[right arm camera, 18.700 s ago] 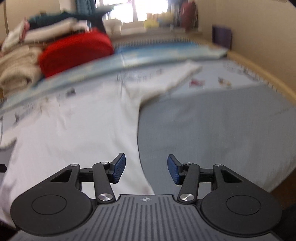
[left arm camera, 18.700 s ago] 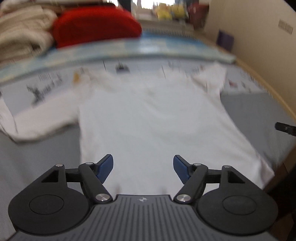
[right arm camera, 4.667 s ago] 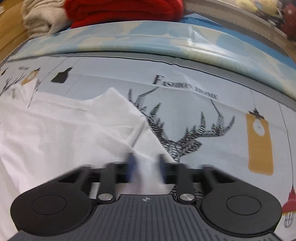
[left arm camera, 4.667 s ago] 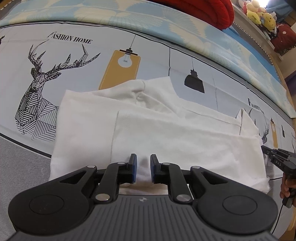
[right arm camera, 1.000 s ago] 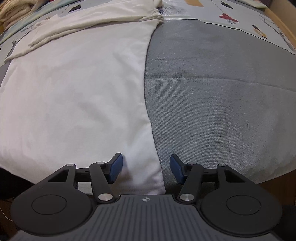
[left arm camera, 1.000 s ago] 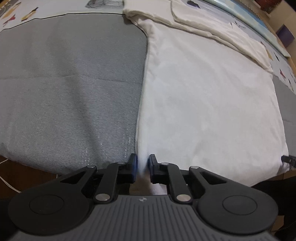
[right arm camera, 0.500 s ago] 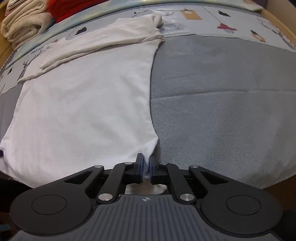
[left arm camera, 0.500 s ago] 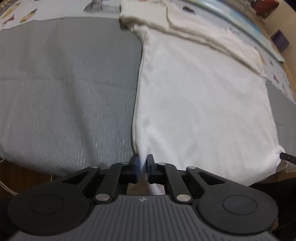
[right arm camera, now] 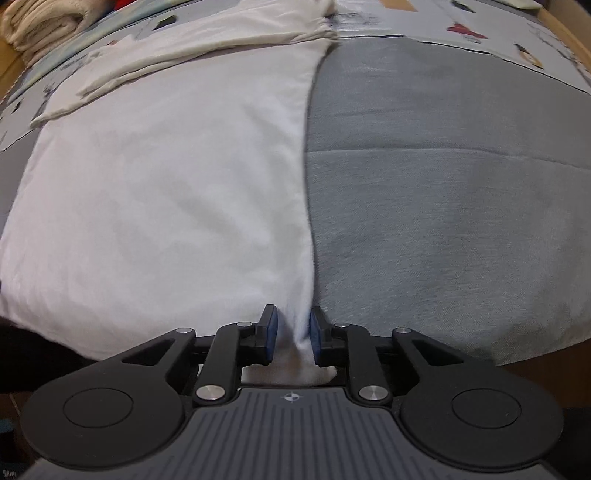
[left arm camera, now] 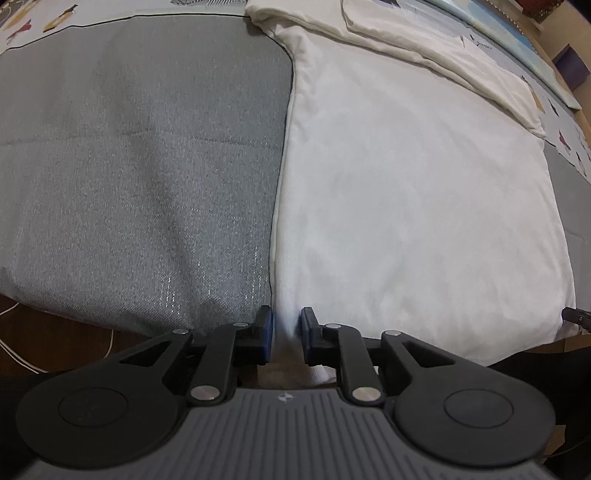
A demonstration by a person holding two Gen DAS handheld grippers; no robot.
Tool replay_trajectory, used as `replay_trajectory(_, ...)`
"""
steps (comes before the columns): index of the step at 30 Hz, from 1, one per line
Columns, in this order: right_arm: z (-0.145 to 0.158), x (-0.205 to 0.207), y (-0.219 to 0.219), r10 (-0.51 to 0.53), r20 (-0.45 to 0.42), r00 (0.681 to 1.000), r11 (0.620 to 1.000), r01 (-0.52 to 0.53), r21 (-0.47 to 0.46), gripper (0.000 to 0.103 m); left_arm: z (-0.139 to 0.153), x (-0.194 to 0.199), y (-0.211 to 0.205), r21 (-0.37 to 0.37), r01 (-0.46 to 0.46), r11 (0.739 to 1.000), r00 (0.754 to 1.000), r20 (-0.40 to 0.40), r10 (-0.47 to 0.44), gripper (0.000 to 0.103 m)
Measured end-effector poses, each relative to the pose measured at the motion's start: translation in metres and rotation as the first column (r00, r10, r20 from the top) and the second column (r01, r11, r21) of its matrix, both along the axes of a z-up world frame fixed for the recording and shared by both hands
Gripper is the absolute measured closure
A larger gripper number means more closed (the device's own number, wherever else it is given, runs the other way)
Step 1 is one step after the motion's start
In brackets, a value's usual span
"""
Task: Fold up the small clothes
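A white T-shirt (left arm camera: 406, 203) lies flat on the grey bedcover (left arm camera: 129, 166), its sleeves folded in across the far end (left arm camera: 443, 48). My left gripper (left arm camera: 287, 334) is at the shirt's near left hem corner. Its jaws are opening, and a ridge of the hem still stands between the pads. In the right wrist view the same shirt (right arm camera: 166, 203) fills the left half. My right gripper (right arm camera: 293, 332) is at the near right hem corner, jaws also opening, with bunched white cloth between the blue pads (right arm camera: 269, 328).
The grey bedcover (right arm camera: 443, 184) ends just in front of both grippers, with brown floor (left arm camera: 55, 339) and a white cable (left arm camera: 14, 354) below. Printed bedding (right arm camera: 480, 33) runs along the far side. Folded beige blankets (right arm camera: 37, 22) are stacked at the far left.
Both pairs of jaws had closed tight on the hem corners half a second ago; now they stand wider apart. The right jaws were wide open a second ago. Neither hand has shifted much.
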State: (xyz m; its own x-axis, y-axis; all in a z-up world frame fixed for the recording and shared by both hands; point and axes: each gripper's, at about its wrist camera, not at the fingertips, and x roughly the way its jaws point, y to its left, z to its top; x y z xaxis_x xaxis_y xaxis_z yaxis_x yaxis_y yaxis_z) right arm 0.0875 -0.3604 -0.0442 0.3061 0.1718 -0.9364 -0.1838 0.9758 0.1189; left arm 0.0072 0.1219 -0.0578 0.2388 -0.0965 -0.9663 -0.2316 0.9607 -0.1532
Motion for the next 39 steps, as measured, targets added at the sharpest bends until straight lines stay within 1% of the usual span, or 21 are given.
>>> replay_trajectory(4, -0.001, -0.003, 0.008, 0.052, -0.001, 0.999, 0.999, -0.052, -0.011, 0.082, -0.004, 0.003, -0.004, 0.010, 0.007, 1.000, 1.000, -0.005, -0.007, 0.083)
replay_trajectory(7, -0.001, -0.001, 0.009, 0.053, -0.003, 0.999, 0.999, -0.053, -0.013, 0.083, -0.006, 0.004, -0.005, 0.011, 0.012, 1.000, 1.000, -0.002, -0.012, 0.084)
replay_trajectory(8, -0.001, -0.002, 0.009, 0.050, -0.001, 0.999, 0.999, -0.050, -0.012, 0.085, -0.005, 0.004, -0.005, 0.009, 0.010, 1.000, 1.000, 0.001, -0.010, 0.086)
replay_trajectory(9, 0.000, -0.002, 0.008, 0.047, 0.002, 0.999, 0.999, -0.047, -0.013, 0.091, -0.005, 0.003, -0.005, 0.006, 0.009, 1.000, 1.000, 0.008, -0.009, 0.094)
replay_trajectory(10, 0.001, -0.001, 0.008, 0.042, 0.007, 0.999, 0.999, -0.042, -0.011, 0.096, -0.003, 0.002, -0.005, 0.001, 0.009, 1.000, 1.000, 0.017, -0.009, 0.096)
replay_trajectory(12, 0.003, -0.001, 0.004, 0.031, 0.019, 0.999, 0.999, -0.031, 0.009, 0.096, 0.003, 0.001, -0.007, -0.002, 0.020, 1.000, 0.998, 0.055, -0.020, 0.097)
replay_trajectory(14, 0.012, -0.002, 0.000, 0.019, 0.054, 0.998, 0.998, -0.022, 0.056, 0.097, 0.012, -0.001, -0.010, -0.006, 0.036, 0.999, 0.994, 0.100, -0.035, 0.097)
replay_trajectory(17, 0.033, -0.004, -0.010, -0.013, 0.129, 0.992, 0.985, -0.009, 0.174, 0.097, 0.028, -0.002, -0.014, -0.024, 0.046, 0.999, 0.986, 0.160, -0.042, 0.098)
replay_trajectory(19, 0.052, -0.007, -0.017, -0.044, 0.182, 0.982, 0.969, -0.003, 0.248, 0.098, 0.042, -0.003, -0.016, -0.042, 0.051, 0.998, 0.979, 0.200, -0.042, 0.098)
replay_trajectory(23, 0.089, -0.015, -0.033, -0.104, 0.259, 0.960, 0.919, -0.007, 0.394, 0.098, 0.075, -0.008, -0.023, -0.067, 0.073, 0.995, 0.959, 0.279, -0.052, 0.098)
replay_trajectory(26, 0.114, -0.021, -0.050, -0.132, 0.309, 0.942, 0.895, -0.021, 0.445, 0.098, 0.100, -0.015, -0.026, -0.077, 0.095, 0.992, 0.940, 0.335, -0.064, 0.098)
replay_trajectory(29, 0.134, -0.027, -0.071, -0.175, 0.332, 0.927, 0.867, -0.014, 0.498, 0.099, 0.124, -0.026, -0.022, -0.094, 0.107, 0.990, 0.923, 0.379, -0.064, 0.098)
replay_trajectory(32, 0.149, -0.040, -0.087, -0.190, 0.357, 0.915, 0.849, -0.030, 0.528, 0.099, 0.146, -0.040, -0.014, -0.118, 0.133, 0.984, 0.906, 0.416, -0.073, 0.098)
replay_trajectory(36, 0.162, -0.066, -0.110, -0.196, 0.362, 0.911, 0.821, -0.049, 0.568, 0.099, 0.166, -0.068, -0.004, -0.169, 0.166, 0.972, 0.891, 0.448, -0.075, 0.098)
replay_trajectory(39, 0.164, -0.080, -0.122, -0.196, 0.355, 0.914, 0.817, -0.049, 0.575, 0.099, 0.170, -0.077, 0.003, -0.202, 0.176, 0.964, 0.890, 0.450, -0.068, 0.098)
